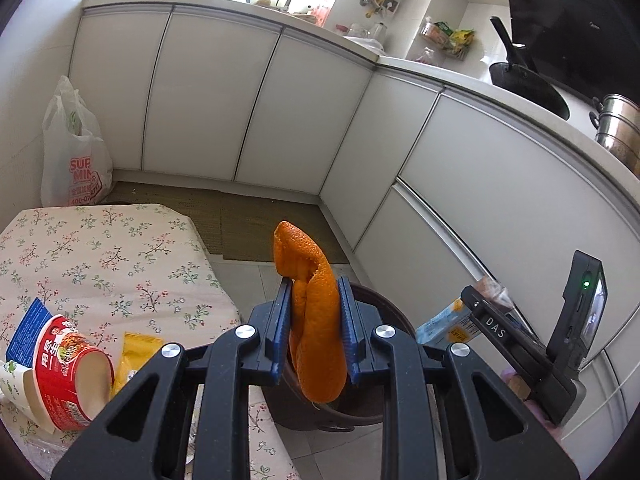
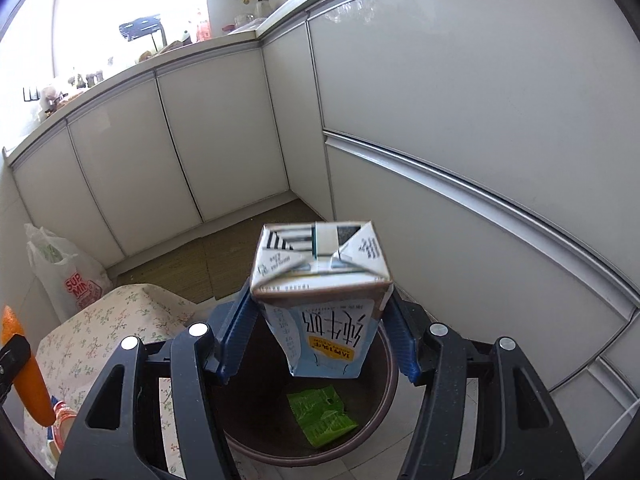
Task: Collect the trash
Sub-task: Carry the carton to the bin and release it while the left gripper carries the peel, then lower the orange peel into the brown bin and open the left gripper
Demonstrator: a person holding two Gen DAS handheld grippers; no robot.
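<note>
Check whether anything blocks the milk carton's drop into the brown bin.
Nothing visible does. The milk carton hangs between the right gripper's jaws directly over the open brown bin, which holds only a green wrapper at the bottom.

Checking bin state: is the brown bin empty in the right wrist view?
No, a green wrapper lies on the bottom of the brown bin.

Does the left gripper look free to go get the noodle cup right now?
Probably not yet: the left gripper is shut on the orange peel over the bin. The noodle cup lies uncovered on the table.
</note>
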